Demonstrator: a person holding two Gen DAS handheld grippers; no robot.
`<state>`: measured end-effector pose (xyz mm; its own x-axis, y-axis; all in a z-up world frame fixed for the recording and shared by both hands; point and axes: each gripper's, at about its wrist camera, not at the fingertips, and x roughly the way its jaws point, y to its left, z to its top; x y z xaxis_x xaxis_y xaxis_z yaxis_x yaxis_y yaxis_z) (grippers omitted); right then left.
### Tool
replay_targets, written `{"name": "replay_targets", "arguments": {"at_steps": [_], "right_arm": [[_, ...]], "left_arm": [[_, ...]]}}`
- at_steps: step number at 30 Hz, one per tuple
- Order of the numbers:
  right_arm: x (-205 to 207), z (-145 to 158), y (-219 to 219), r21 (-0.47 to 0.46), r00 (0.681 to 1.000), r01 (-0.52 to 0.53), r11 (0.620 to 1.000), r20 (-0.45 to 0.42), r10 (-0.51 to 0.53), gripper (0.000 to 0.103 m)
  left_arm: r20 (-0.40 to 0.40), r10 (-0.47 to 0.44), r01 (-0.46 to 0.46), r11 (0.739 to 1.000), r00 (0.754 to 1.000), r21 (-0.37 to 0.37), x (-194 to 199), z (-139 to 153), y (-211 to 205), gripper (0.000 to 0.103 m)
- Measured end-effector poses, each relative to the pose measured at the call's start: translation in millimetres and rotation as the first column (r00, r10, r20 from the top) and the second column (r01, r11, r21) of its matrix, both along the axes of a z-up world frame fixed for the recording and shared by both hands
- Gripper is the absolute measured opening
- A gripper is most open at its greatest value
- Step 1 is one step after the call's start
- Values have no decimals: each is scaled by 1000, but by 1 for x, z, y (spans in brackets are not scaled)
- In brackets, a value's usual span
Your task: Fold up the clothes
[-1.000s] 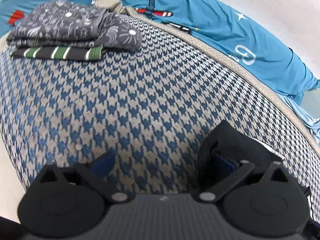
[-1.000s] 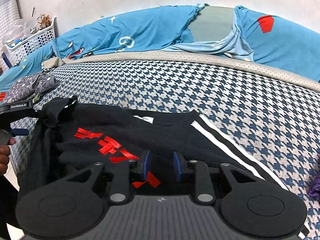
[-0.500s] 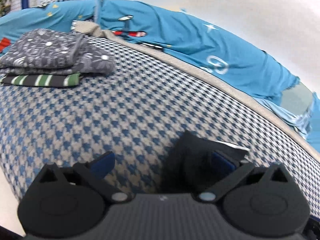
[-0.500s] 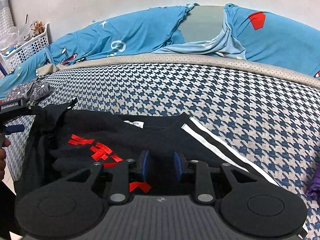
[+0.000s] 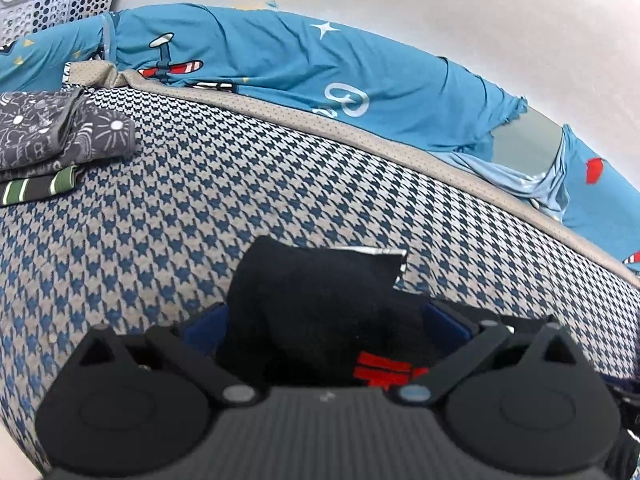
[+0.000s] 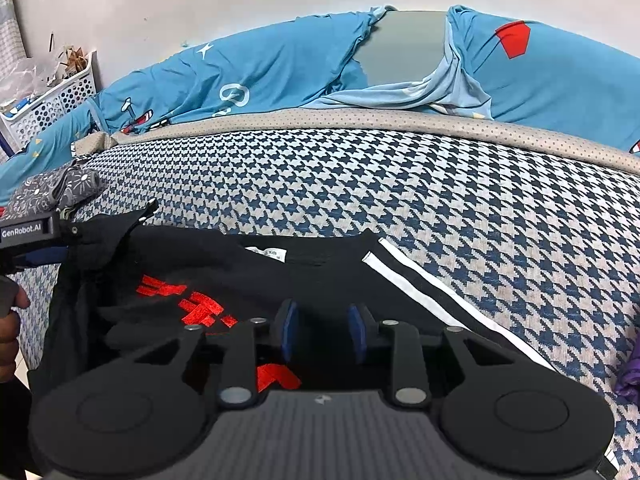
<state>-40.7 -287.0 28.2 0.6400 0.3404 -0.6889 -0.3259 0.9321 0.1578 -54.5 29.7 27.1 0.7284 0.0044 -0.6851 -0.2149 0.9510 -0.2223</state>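
A black shirt (image 6: 280,276) with a red print and white stripes lies on the houndstooth bed cover (image 6: 440,200). My right gripper (image 6: 322,332) points down at its near edge. Its blue pads stand a little apart, their inner faces bare, so it is open over the black cloth. In the right wrist view my left gripper (image 6: 36,240) is at the left edge, with a lifted corner of the shirt hanging from it. Seen from its own camera, my left gripper (image 5: 324,324) has wide jaws and the black shirt (image 5: 320,292) is bunched between them.
A pile of folded clothes (image 5: 52,140) sits at the bed's far left corner. Blue printed bedding (image 6: 260,72) runs along the wall. A white basket (image 5: 56,4) stands beyond it. A purple cloth (image 6: 630,372) shows at the right edge, and a person's hand (image 6: 8,320) at the left.
My left gripper swung right with the black cloth. The cloth was draped over its right finger and now fills the gap, with the red print in view. My right gripper kept still.
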Motion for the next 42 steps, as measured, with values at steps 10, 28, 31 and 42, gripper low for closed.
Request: {"name": "replay_targets", "arguments": {"at_steps": [10, 28, 31, 42], "right_arm": [[1, -1, -1, 3, 1000, -3, 1000, 2, 3, 29], [17, -14, 14, -7, 997, 54, 998, -47, -55, 30], [22, -17, 21, -5, 997, 56, 998, -51, -56, 30], [31, -15, 24, 14, 998, 56, 998, -35, -55, 30]], "left_arm": [[-20, -9, 9, 1000, 1000, 11, -1, -3, -2, 103], [-44, -46, 45, 999, 998, -30, -4, -3, 6, 103], [-48, -54, 53, 998, 997, -37, -4, -4, 10, 103], [-74, -46, 42, 998, 996, -49, -4, -7, 24, 103]]}}
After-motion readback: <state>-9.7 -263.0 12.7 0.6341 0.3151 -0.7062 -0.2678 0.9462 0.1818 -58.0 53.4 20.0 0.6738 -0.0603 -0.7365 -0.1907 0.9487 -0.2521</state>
